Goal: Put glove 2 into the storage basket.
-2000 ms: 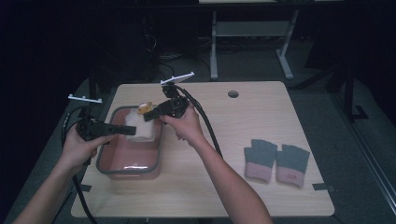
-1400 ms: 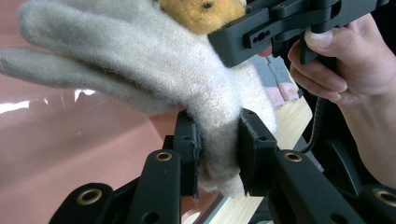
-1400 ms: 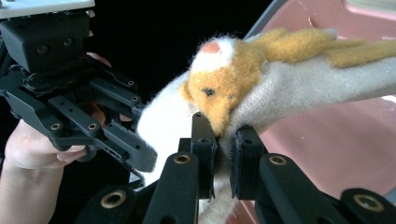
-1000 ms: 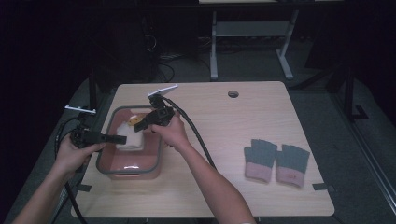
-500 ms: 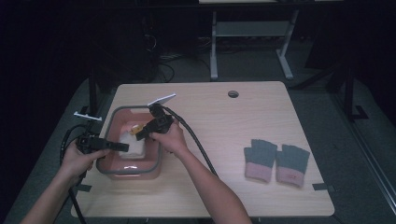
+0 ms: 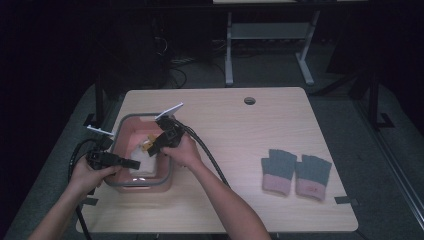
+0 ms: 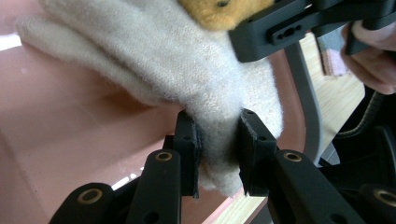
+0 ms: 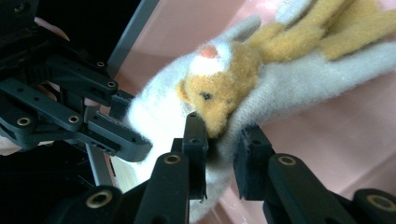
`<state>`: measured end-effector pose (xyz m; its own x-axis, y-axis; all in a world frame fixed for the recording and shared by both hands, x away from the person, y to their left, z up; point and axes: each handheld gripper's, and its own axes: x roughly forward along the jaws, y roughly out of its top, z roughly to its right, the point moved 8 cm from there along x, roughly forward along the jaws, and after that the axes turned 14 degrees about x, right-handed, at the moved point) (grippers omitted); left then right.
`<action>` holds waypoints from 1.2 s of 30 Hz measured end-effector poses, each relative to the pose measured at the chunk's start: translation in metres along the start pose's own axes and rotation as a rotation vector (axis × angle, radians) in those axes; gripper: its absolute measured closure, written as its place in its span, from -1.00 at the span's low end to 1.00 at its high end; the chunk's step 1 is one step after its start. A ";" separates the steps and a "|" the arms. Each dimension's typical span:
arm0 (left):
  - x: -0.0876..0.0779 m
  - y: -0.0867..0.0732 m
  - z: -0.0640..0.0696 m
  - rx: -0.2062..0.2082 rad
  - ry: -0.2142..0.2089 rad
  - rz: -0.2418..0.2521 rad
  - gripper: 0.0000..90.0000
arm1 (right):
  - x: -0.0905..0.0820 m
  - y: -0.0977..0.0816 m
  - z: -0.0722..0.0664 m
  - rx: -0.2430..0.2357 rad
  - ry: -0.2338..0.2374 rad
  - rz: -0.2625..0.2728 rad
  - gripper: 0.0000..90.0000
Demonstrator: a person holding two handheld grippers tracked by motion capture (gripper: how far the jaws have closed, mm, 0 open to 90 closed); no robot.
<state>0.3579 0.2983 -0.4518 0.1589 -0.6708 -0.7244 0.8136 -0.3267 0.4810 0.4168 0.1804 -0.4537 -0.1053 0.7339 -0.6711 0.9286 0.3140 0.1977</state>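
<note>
Now your left gripper [image 7: 218,154] is clamped on the cream glove's [image 7: 154,60] cuff near the pink bin's [image 6: 116,137] left rim; your right gripper [image 8: 219,140], jaws just easing apart, pinches its bear-face end toward the bin's middle.

On the right part of the light wooden worktop [image 6: 240,140] we see a pair of fingerless gloves [image 6: 296,172] lying flat side by side, grey with pink cuffs, the two touching each other. Near the far edge of the worktop we see a small round cable hole [image 6: 249,100]. Beyond it, on the dark floor, we make out a white table frame [image 6: 265,35]
</note>
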 end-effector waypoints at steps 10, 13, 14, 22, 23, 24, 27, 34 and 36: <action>0.006 -0.005 -0.001 -0.023 0.024 -0.021 0.59 | -0.006 0.000 0.003 -0.004 -0.050 0.000 0.53; 0.006 -0.006 -0.002 -0.021 0.030 -0.029 0.59 | -0.009 0.000 0.004 -0.002 -0.047 0.001 0.49; 0.006 -0.006 -0.002 -0.021 0.030 -0.029 0.59 | -0.009 0.000 0.004 -0.002 -0.047 0.001 0.49; 0.009 -0.010 -0.004 -0.016 0.052 -0.046 0.58 | -0.019 0.004 0.004 0.005 -0.034 0.028 0.47; 0.010 -0.011 -0.005 -0.011 0.050 -0.054 0.57 | -0.022 0.005 0.005 0.011 -0.031 0.039 0.47; 0.010 -0.011 -0.005 -0.011 0.050 -0.054 0.56 | -0.023 0.005 0.005 0.007 -0.029 0.041 0.47; 0.010 -0.011 -0.005 -0.009 0.060 -0.056 0.49 | -0.025 0.004 0.006 0.012 -0.033 0.038 0.47; -0.003 -0.001 0.001 0.004 0.081 -0.031 0.26 | -0.035 0.002 0.004 -0.007 -0.015 0.057 0.46; -0.008 0.003 0.003 0.016 0.099 -0.028 0.26 | -0.037 0.001 0.004 -0.009 -0.014 0.060 0.46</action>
<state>0.3579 0.3005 -0.4430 0.1914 -0.5921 -0.7828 0.8096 -0.3557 0.4669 0.4231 0.1512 -0.4314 -0.0448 0.7430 -0.6678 0.9299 0.2754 0.2440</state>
